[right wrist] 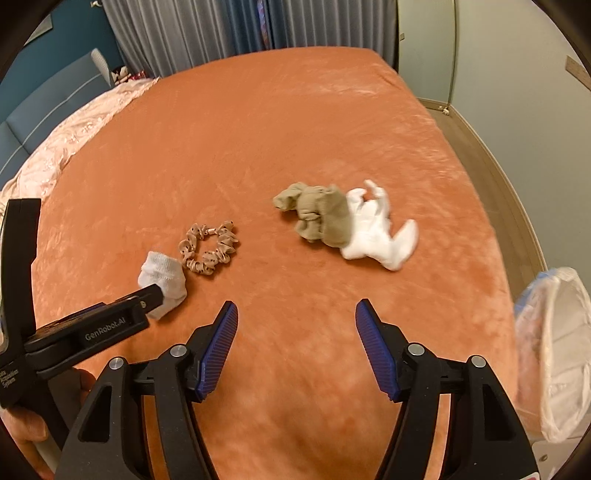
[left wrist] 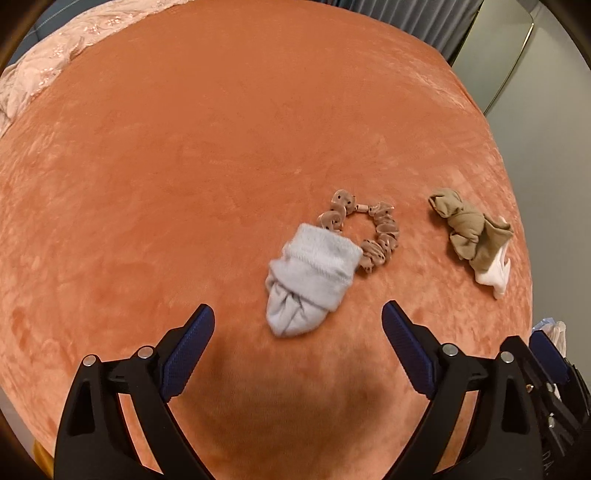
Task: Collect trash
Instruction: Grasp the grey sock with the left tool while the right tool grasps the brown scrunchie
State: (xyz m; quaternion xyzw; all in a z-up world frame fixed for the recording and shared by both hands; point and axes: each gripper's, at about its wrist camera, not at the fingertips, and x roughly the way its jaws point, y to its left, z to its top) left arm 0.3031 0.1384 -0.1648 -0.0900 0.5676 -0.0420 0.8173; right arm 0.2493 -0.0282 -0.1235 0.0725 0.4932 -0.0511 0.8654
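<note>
place: bedroom @ home | evid: bed w/ orange velvet cover (right wrist: 295, 122), pink quilt (right wrist: 74, 140), grey curtains (right wrist: 192, 33)

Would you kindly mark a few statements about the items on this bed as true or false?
1. The light sock touches the scrunchie. True.
2. The left hand-held gripper is shut on the sock. False: its jaws are open, nothing between them.
3. The tan cloth lies against the white cloth. True.
4. The right hand-held gripper holds the scrunchie. False: it is open and empty.
5. The bedspread is blue. False: orange.
</note>
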